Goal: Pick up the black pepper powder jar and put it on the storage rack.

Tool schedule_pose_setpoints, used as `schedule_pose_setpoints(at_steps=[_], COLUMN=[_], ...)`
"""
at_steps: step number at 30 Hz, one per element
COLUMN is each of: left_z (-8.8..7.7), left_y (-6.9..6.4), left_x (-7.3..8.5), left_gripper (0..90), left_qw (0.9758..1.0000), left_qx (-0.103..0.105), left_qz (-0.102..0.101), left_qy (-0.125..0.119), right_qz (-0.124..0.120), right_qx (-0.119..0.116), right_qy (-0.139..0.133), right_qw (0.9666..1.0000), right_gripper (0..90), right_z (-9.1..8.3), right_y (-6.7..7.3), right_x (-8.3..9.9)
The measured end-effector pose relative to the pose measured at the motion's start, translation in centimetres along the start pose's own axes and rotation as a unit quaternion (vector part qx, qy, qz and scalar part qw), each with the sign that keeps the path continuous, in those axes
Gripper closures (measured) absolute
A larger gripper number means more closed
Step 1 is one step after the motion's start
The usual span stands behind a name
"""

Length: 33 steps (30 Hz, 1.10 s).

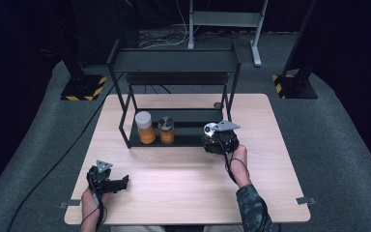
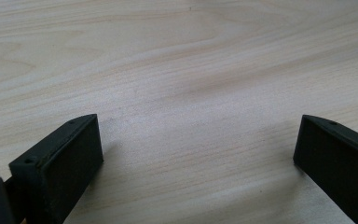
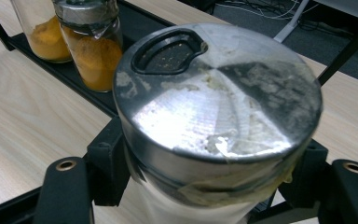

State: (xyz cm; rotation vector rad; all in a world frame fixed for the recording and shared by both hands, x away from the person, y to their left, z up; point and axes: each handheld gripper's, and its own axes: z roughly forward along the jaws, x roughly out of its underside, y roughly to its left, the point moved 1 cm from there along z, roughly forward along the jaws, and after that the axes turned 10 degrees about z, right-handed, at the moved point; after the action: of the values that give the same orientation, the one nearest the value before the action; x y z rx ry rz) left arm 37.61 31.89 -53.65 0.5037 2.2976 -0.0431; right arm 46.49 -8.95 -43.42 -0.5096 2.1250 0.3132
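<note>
Clamped between the black jaws of the right gripper point(image 3: 200, 186), a clear spice jar with a scuffed silver shaker lid point(image 3: 216, 116) hangs at the right end of the black metal rack's lower shelf point(image 1: 193, 126), not yet set down. Two orange-filled glass jars point(image 1: 155, 128) already stand there. The left gripper point(image 2: 198, 158) idles wide open and empty over the pale wooden table point(image 1: 174, 183).

Right tongs point(image 1: 211, 137) at black rack point(image 1: 174, 60), gripping silver-capped jar point(image 1: 209, 129); left tongs point(image 1: 121, 182) low on table point(image 1: 183, 188); two orange jars point(image 1: 155, 128) on shelf.
</note>
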Motion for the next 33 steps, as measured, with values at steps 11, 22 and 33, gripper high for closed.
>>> schedule_pose_setpoints(at_steps=[11,22,33], left_z=[0.0,0.0,0.0], left_y=[0.0,0.0,0.0], left_x=[0.0,0.0,0.0], left_gripper=[0.6,0.6,0.7], left_qw=[1.0,1.0,1.0], left_qx=[0.0,0.0,0.0], left_qz=[0.0,0.0,-0.001], left_qy=[-0.001,0.0,-0.002], right_qz=[0.004,0.0,0.002], right_qx=[0.003,0.004,0.005], right_qy=[0.004,0.011,0.012], right_qw=[1.0,0.9999,0.9999], right_gripper=[30.3,30.3,30.3], right_z=[0.8,1.7,2.6], right_y=[-0.3,-0.1,0.0], right_x=[-0.4,-0.7,-1.3])
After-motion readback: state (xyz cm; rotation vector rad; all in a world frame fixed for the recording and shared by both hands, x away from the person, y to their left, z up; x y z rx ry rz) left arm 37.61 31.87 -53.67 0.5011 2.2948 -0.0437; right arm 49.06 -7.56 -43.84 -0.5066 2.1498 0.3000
